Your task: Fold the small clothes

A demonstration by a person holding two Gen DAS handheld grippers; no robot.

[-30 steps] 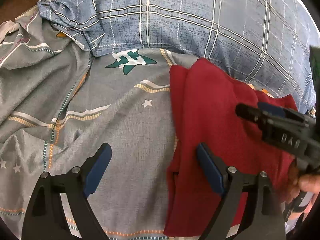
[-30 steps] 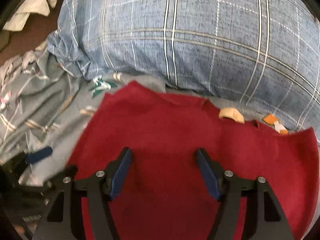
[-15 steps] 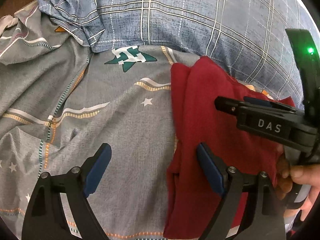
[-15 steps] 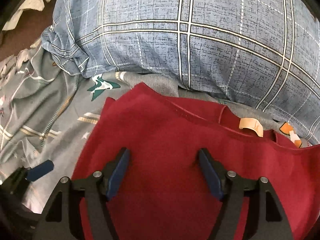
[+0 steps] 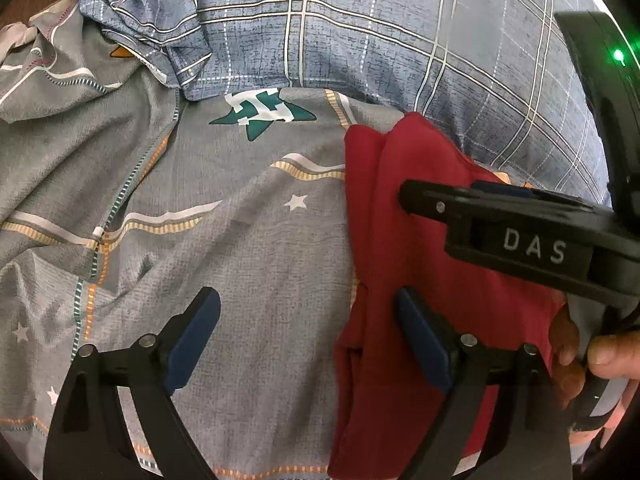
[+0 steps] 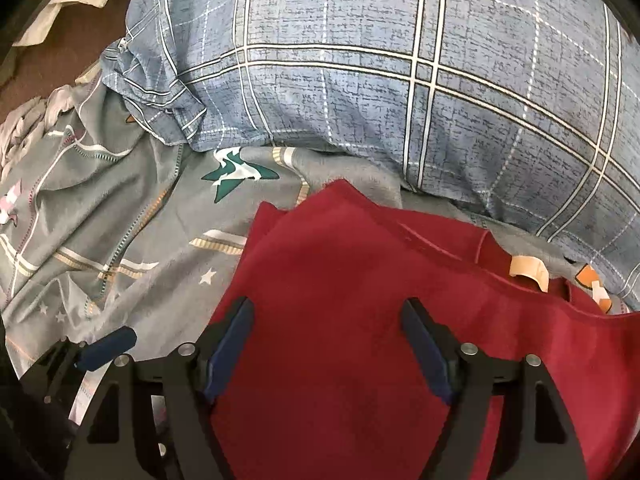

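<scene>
A dark red garment (image 5: 404, 264) lies folded on a grey patterned bedsheet (image 5: 224, 240); it fills the lower middle of the right wrist view (image 6: 352, 312). My left gripper (image 5: 308, 320) is open and empty, its right finger over the garment's left edge and its left finger over the sheet. My right gripper (image 6: 326, 336) is open and empty, hovering over the garment. It also shows side-on in the left wrist view (image 5: 408, 194), above the cloth. The left gripper's blue fingertip (image 6: 110, 344) shows at the lower left of the right wrist view.
A blue plaid pillow (image 6: 400, 88) lies just behind the garment, also in the left wrist view (image 5: 360, 40). Rumpled grey sheet (image 5: 72, 128) bunches at the left. White cloth (image 6: 68, 4) lies on a brown floor at far left.
My right gripper has moved forward and left over the red garment, coming further into the left wrist view. The left gripper has barely moved. Both stayed open.
</scene>
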